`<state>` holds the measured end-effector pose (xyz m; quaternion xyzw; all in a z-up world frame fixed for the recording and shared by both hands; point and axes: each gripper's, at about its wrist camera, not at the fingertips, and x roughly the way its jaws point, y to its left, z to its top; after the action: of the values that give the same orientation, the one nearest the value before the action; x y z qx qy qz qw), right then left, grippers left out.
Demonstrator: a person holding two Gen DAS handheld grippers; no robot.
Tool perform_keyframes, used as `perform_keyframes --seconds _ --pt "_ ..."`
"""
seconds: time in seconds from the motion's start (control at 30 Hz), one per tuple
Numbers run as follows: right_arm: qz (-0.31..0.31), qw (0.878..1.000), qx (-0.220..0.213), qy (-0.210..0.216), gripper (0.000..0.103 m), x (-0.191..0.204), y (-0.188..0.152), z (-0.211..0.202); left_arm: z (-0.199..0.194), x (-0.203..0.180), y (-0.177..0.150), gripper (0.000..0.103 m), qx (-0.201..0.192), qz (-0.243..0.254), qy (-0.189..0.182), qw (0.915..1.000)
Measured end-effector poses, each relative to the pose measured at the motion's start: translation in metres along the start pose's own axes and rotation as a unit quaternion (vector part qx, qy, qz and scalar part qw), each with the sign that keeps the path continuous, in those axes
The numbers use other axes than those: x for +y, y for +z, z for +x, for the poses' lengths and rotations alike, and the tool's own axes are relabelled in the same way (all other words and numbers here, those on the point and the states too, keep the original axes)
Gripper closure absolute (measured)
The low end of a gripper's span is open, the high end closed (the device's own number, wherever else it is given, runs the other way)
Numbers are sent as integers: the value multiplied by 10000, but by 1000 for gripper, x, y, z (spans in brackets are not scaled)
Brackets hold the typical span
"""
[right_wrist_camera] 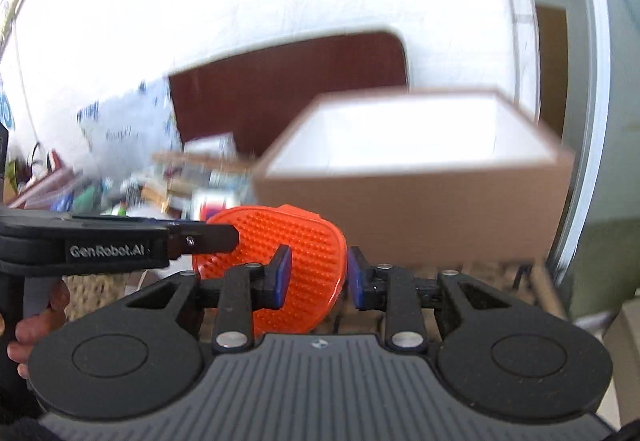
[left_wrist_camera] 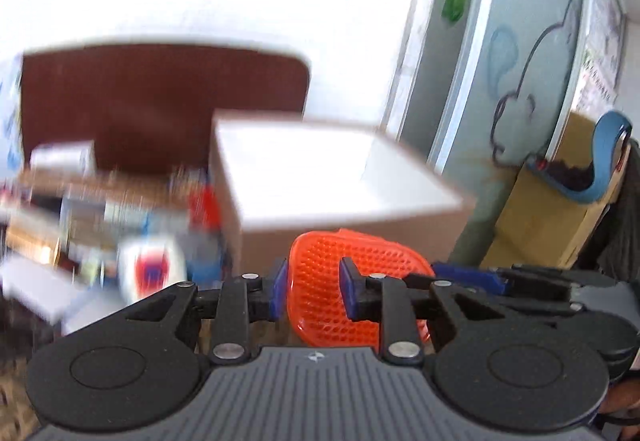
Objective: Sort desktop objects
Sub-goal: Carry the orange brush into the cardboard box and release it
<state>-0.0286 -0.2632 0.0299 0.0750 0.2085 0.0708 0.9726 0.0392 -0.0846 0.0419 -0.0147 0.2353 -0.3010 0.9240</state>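
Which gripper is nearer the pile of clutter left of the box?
Left. The left gripper sits beside the clutter pile; the right gripper is farther over, facing the box.

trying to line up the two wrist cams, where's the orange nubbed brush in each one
Left wrist: orange nubbed brush sits low centre, between the left gripper's pads.
Right wrist: low centre, slightly left of middle, between the right gripper's pads.
Shared landmark: the open cardboard box right behind it.

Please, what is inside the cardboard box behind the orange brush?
Inside the cardboard box, only white inner walls are visible, blurred; no object shows. Its floor is hidden by the near wall. The orange brush is outside the box, between the right tongs.
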Motion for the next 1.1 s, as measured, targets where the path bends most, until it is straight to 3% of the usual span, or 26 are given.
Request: perform_keyframes --seconds 0.17,0.4,0.83,1.1 --pt "-43 9995 -306 -110 74 -16 33 11 20 -12 38 74 -221 216 35 9995" --pt "167 9989 -356 -258 74 -53 70 43 74 -9 67 74 37 109 -44 9999" --pt "135 9971 392 -632 74 -111 93 113 187 2 69 74 1076 -321 -238 9934" --pt "-3 9906 1100 -819 73 -135 90 149 222 5 63 68 1593 -756 -377 9836"
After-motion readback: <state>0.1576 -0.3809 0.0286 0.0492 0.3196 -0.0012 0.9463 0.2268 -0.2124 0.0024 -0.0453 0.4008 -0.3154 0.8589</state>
